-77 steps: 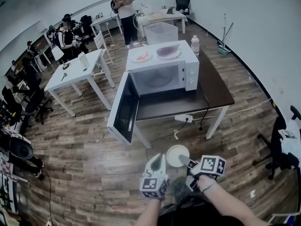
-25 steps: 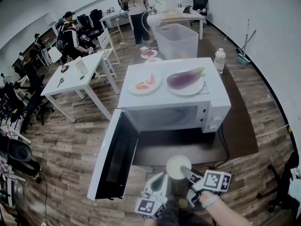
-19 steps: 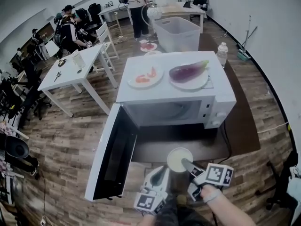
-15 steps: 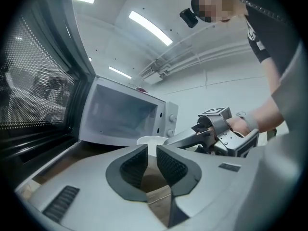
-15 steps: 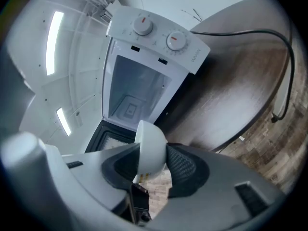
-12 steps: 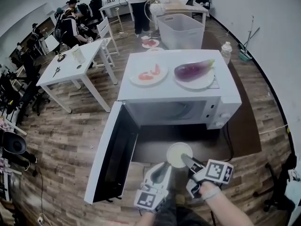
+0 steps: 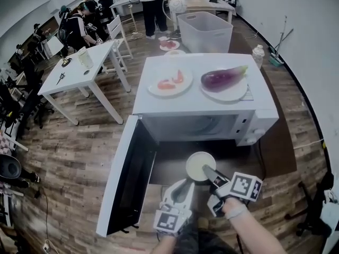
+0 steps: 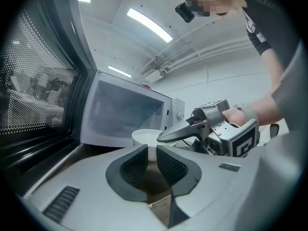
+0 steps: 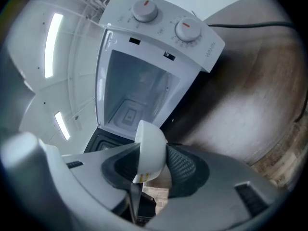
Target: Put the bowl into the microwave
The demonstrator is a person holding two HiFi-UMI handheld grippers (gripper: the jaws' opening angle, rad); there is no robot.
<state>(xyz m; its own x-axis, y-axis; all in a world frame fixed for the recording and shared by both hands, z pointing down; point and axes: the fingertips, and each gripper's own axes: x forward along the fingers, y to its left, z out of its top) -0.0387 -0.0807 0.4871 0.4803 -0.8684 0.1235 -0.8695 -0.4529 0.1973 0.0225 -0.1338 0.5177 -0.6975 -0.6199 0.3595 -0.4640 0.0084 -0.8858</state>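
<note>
Tabletop [image 7: 278, 150] mostly hidden; right gripper [image 7: 207, 172] fingers clamp bowl [image 7: 197, 164], left gripper [image 7: 183, 186] fingers barely parted.

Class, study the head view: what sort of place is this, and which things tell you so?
Probably an open-plan office or lab: white desks, office chairs, and a microwave on a table.
</note>
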